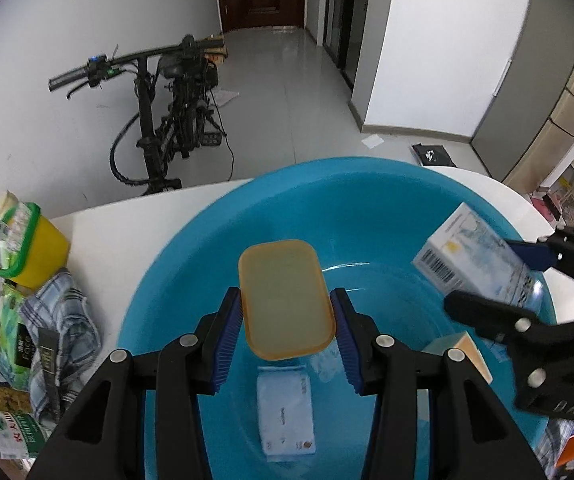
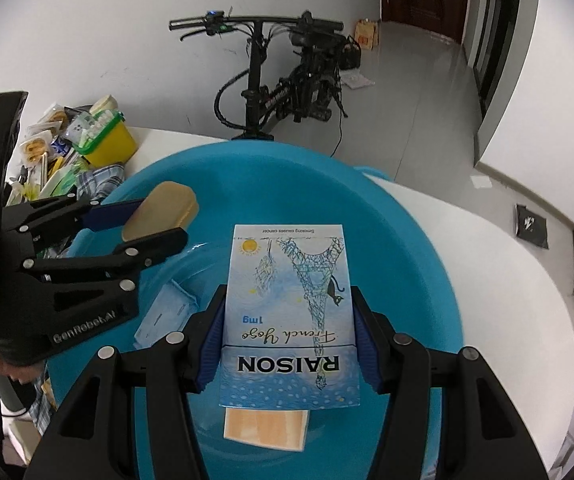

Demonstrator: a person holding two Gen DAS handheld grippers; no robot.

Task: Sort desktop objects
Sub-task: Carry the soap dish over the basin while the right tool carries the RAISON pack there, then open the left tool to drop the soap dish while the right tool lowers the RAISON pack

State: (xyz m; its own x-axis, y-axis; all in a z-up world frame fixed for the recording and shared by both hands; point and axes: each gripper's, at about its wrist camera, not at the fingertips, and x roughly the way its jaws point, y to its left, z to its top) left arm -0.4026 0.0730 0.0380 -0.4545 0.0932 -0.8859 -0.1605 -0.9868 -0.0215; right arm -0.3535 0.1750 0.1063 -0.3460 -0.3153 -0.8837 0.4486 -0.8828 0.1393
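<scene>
Mid drop-off imo: left gripper [image 1: 287, 312] is clamped on the yellow lid [image 1: 285, 300], right gripper [image 2: 289, 336] pinches the blue box [image 2: 289, 316], both over the basin [image 1: 351, 188]. Next = lower & let go. Plenty of room inside, but grippers sit close, watch the rim.

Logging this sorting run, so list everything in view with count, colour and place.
basin: one, blue, on the white table
table: one, white, under the basin
yellow lidded box: one, held over the basin
cigarette box: one, blue, held over the basin
tissue pack: one, pale blue, basin floor
orange-faced box: one, basin floor
yellow bin: one, green rim, table's left
checked cloth: one, blue, beside bin
bicycle: one, black, by wall
left claw: shut on yellow lidded box
right claw: shut on cigarette box
</scene>
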